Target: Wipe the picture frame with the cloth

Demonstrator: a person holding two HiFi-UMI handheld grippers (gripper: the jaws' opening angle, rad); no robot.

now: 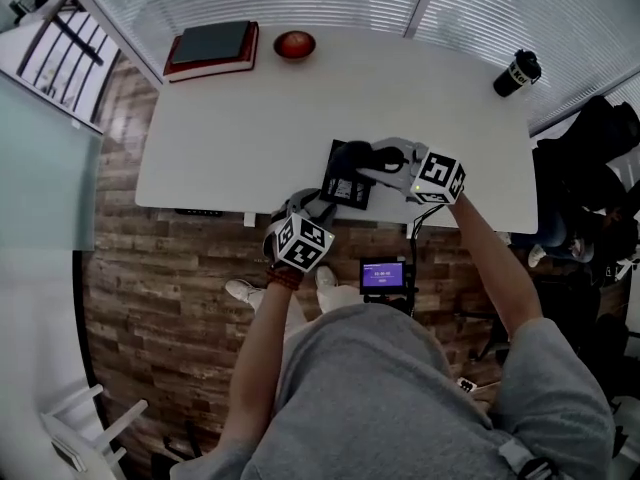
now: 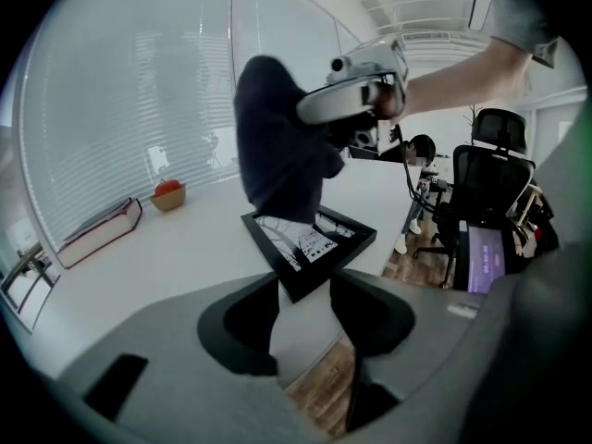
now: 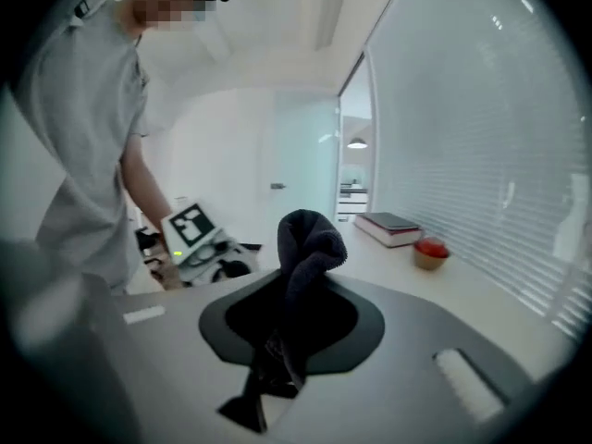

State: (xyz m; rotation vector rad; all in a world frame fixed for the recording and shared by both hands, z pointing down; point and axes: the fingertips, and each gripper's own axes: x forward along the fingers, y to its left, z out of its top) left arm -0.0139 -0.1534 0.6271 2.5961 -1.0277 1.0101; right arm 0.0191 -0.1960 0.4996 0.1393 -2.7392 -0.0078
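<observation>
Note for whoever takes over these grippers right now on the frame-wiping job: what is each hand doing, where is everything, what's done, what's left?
Left gripper: jaws set against both edges of the picture frame's near corner, pinning it flat on the table by its near edge.
Right gripper: shut on the dark cloth, held over the frame's far end; contact cannot be told.
Done: cloth and frame both in hand; how much is wiped does not show.
Left: lower the cloth, wipe glass and border.
</observation>
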